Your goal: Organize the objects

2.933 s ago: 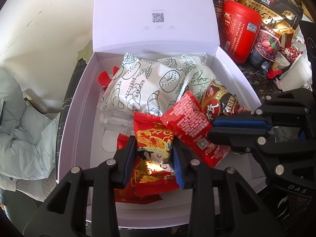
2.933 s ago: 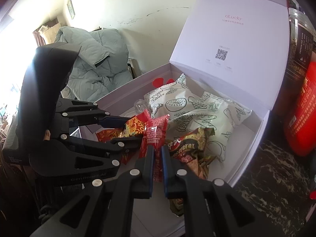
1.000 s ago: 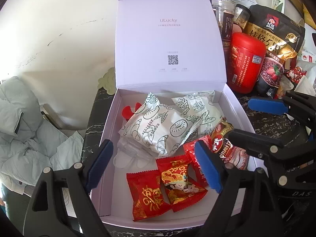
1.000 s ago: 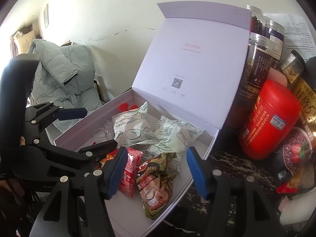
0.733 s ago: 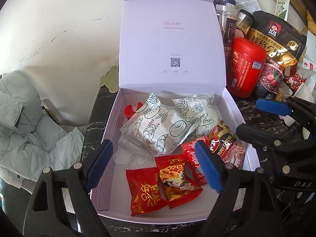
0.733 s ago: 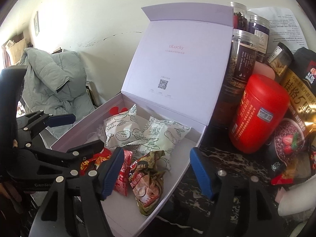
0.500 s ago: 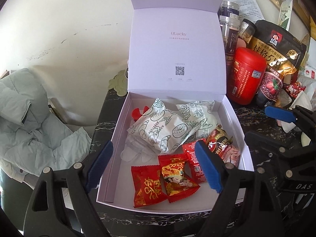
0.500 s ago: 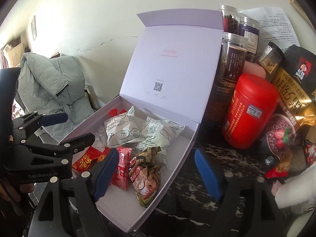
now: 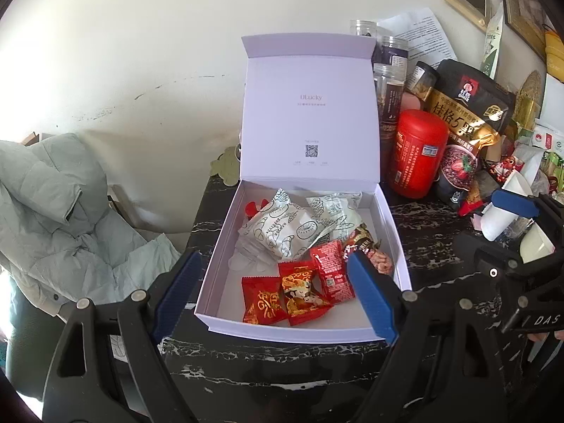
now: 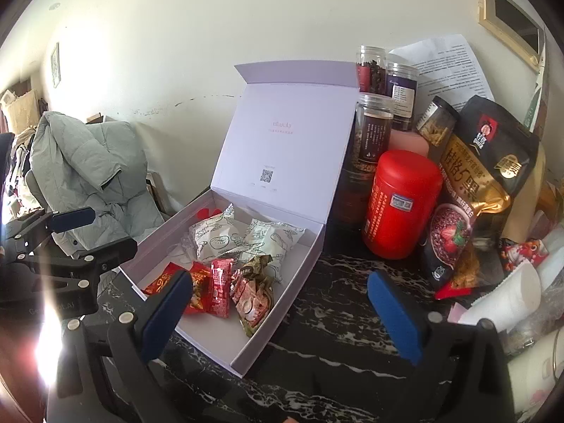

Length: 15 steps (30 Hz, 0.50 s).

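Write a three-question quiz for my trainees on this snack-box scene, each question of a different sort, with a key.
1. True or false: the left tongs are shut on a red packet.
2. What stands right of the white gift box? A) red canister B) kettle C) bowl
3. Fill in: the box lid is ____.

Key: 1 false, both the left and the right tongs are open and empty; 2 A, the red canister; 3 open.
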{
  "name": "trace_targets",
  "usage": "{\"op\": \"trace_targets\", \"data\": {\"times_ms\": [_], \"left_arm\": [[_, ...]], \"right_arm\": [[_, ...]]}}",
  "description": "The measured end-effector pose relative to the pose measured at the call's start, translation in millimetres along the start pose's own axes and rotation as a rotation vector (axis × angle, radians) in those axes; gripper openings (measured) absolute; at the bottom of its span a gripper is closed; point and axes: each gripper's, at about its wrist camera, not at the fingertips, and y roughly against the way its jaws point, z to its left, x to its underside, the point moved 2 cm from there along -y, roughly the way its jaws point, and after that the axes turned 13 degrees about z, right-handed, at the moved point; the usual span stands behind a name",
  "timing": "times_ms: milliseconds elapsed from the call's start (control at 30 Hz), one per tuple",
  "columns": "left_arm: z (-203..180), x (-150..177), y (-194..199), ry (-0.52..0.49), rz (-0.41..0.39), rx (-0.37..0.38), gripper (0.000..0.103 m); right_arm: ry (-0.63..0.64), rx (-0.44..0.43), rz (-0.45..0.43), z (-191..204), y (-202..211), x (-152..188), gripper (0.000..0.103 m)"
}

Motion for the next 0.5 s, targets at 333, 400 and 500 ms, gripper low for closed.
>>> {"op": "trace_targets", "data": {"times_ms": [333, 400, 500], "left_arm": [[-12.9, 18.5, 65.0, 0.001, -0.037, 0.017, 0.084], [-14.8, 23.4, 74.4, 0.003, -0.035, 0.014, 0.084], [-16.9, 31.7, 89.9, 0.007, -0.052, 0.001, 0.084]], "right_arm": [[0.023, 0.036, -0.061, 10.5, 74.2, 22.2, 0.102], [0.025, 0.046, -0.062, 12.1, 85.2, 27.3, 0.102], [0.030, 0.058, -0.075, 14.2, 100.9, 36.0, 0.102]]}}
